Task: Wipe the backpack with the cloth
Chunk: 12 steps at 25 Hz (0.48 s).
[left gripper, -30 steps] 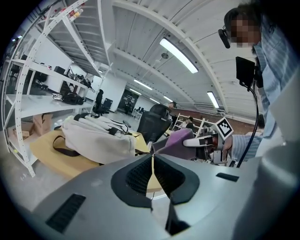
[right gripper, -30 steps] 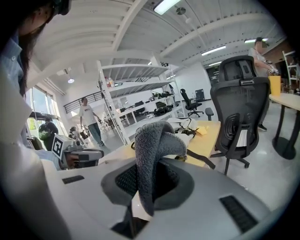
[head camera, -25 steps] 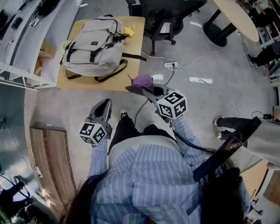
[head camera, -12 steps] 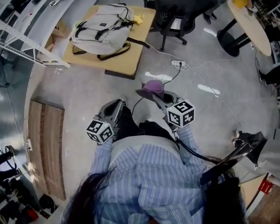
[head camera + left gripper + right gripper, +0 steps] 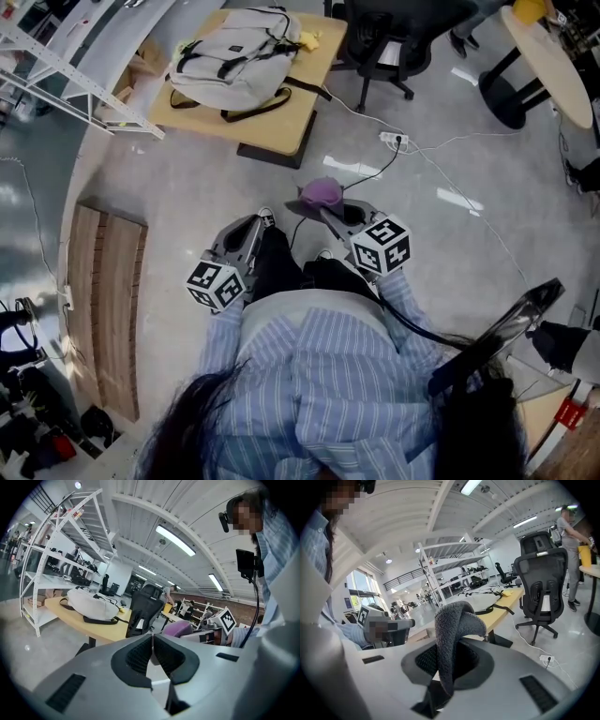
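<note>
Between right tongs (image 5: 449, 662), seemingly fleecy cloth (image 5: 457, 618)

Floor (image 5: 187, 202): grey, polished, with glare patches. Tan wooden surface (image 5: 284, 131), 12 o'clock. Black office chair (image 5: 380, 37), 1 o'clock. White metal shelving rack (image 5: 94, 91), 10 o'clock. Wood-plank panel (image 5: 108, 300) on the floor, 9 o'clock. Round table (image 5: 553, 66), 2 o'clock. White ceiling with strip lights (image 5: 176, 540).
</note>
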### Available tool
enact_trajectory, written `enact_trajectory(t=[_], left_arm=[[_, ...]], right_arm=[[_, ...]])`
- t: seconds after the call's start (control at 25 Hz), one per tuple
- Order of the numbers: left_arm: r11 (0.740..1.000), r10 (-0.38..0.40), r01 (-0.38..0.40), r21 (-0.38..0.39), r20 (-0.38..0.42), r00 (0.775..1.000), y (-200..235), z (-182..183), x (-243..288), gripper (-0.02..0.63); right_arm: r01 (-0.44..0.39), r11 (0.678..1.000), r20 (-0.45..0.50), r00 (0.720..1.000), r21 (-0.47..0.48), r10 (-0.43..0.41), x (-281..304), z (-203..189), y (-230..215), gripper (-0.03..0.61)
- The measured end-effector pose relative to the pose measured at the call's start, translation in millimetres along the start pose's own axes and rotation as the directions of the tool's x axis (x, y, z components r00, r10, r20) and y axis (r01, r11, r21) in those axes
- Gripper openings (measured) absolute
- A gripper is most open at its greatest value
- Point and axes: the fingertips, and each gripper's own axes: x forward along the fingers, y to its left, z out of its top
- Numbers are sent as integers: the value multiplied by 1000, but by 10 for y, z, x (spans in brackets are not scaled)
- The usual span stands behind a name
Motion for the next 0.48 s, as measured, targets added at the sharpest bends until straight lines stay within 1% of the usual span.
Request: enact_trajectory(t=[0.36,0.48], left_arm=[[1000,-19,19,10,3,1000,-60,5,64,15],[999,-30,30,12,-3,1000,-95,-14,115,15]], right_arm=[[11,1000,-29,1000,-22,-12,-79,-86,-22,41],[22,1000,-24,999,-15,-22,-115,-107,-65,41]])
